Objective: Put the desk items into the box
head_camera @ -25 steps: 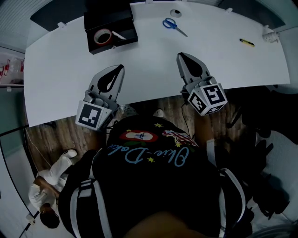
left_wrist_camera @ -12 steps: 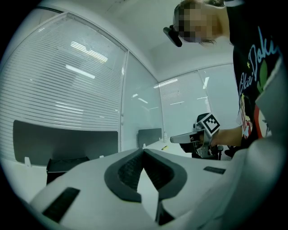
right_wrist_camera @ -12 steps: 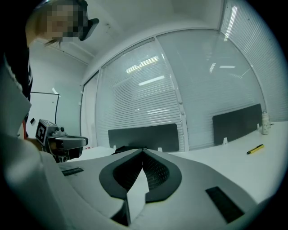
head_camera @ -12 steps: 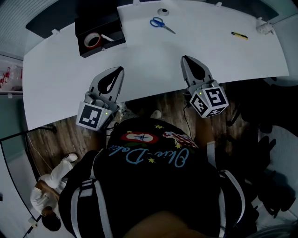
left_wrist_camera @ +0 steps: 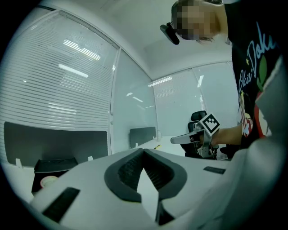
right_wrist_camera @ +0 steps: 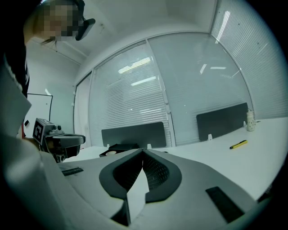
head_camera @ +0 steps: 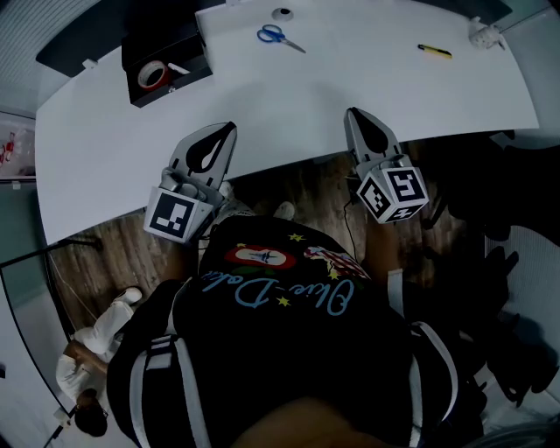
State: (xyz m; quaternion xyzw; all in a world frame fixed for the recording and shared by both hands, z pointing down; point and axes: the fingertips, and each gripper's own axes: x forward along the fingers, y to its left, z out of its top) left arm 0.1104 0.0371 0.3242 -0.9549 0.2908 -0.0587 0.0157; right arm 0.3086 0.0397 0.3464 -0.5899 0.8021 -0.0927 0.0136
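At the far left of the white desk [head_camera: 289, 96] stands a black box [head_camera: 188, 48] holding a roll of tape [head_camera: 150, 74] and a small white item. Blue-handled scissors [head_camera: 278, 37], a small round object [head_camera: 282, 14] and a yellow pen [head_camera: 435, 51] lie along the far side. My left gripper [head_camera: 230, 128] and right gripper [head_camera: 351, 112] hover at the near edge, both shut and empty, pointing across the desk. In the left gripper view, jaws meet at the tip [left_wrist_camera: 144, 151]; likewise in the right gripper view [right_wrist_camera: 143, 151].
A white object [head_camera: 484, 35] sits at the desk's far right corner. Dark partition screens [right_wrist_camera: 132, 133] stand behind the desk, with blinds and glass walls beyond. A black office chair [left_wrist_camera: 198, 117] is to the right. Wooden floor [head_camera: 306, 188] shows under the near edge.
Both grippers have drawn back from over the desk to its near edge. The box, scissors and pen have slid up and to the left in the head view.
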